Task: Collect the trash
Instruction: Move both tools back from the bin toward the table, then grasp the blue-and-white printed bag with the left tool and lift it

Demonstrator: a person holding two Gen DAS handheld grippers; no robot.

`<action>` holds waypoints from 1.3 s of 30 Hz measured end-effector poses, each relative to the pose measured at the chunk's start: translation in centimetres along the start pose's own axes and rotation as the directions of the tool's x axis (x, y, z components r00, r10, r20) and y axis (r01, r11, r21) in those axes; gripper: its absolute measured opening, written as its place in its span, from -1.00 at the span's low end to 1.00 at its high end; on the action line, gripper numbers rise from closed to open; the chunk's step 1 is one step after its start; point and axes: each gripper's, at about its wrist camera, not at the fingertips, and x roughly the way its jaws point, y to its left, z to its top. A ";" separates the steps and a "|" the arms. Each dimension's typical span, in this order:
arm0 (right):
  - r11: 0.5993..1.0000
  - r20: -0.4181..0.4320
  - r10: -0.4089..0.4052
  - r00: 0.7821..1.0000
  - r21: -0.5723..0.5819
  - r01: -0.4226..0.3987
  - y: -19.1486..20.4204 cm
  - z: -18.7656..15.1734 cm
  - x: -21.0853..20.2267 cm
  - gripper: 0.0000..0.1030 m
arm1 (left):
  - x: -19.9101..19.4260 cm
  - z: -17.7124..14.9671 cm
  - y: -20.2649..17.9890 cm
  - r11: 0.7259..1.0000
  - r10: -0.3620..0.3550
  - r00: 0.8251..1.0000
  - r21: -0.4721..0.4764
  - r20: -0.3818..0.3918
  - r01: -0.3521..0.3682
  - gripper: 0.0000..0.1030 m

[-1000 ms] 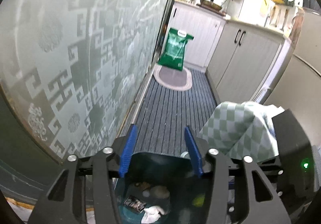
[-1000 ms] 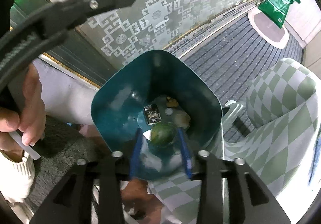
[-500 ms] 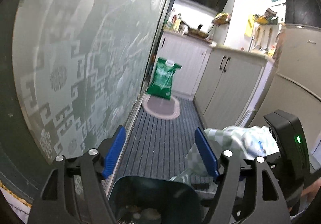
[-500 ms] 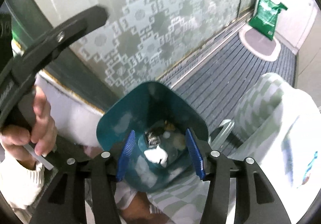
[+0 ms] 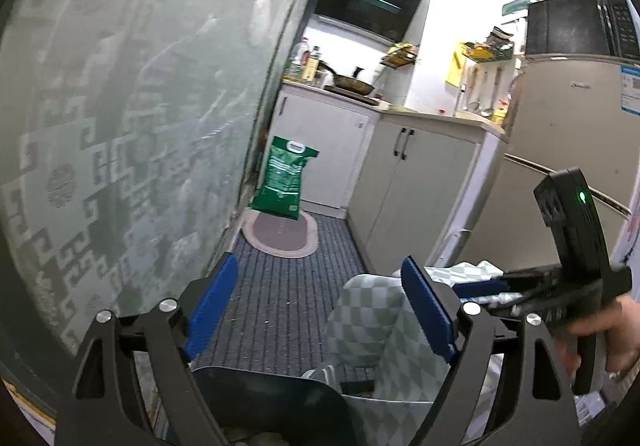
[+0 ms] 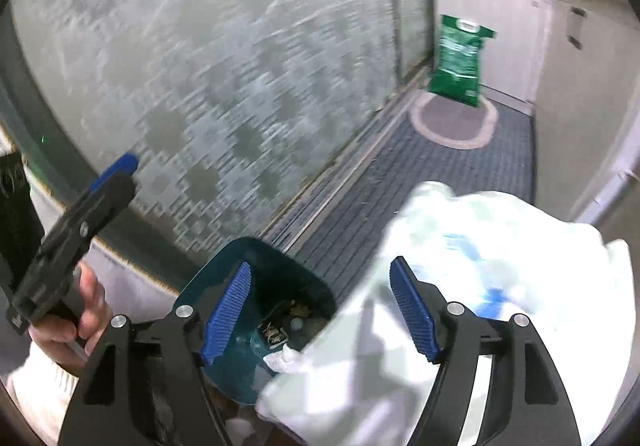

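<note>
A teal trash bin (image 6: 244, 286) stands low in the right wrist view, with several scraps of trash (image 6: 280, 326) at its bottom. Its dark rim (image 5: 256, 382) shows at the bottom of the left wrist view. My right gripper (image 6: 320, 310) is open and empty above the bin's right side. My left gripper (image 5: 320, 310) is open and empty above the bin. The left gripper also shows at the left edge of the right wrist view (image 6: 76, 222). The right gripper's body (image 5: 576, 258) shows at the right of the left wrist view.
A green-checked cloth (image 5: 372, 330) drapes over something beside the bin; it looks washed-out white in the right wrist view (image 6: 480, 286). A frosted patterned glass door (image 5: 120, 126) runs along the left. A green bag (image 5: 286, 176) stands on an oval mat (image 5: 280, 234). Cabinets (image 5: 420, 186) and a fridge (image 5: 568, 126) stand to the right.
Both grippers rose and tilted up from the bin and opened wider. The green round piece between the right fingers one second ago is gone from them.
</note>
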 end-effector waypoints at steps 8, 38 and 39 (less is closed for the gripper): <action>0.992 0.068 -0.071 0.995 0.110 0.063 -5.2 -1.1 -3.7 0.46 | 2.5 -1.1 -5.2 0.988 -0.089 0.994 0.125 -0.065 0.096 0.74; 0.976 0.084 -0.114 0.990 0.195 0.096 -11.9 -6.5 -8.7 0.46 | 12.2 -6.2 -15.3 0.888 0.035 0.916 0.433 -0.399 0.154 0.80; 0.975 0.082 -0.115 0.990 0.200 0.097 -12.1 -6.6 -8.7 0.46 | 12.4 -6.2 -15.3 0.888 0.040 0.914 0.433 -0.403 0.151 0.79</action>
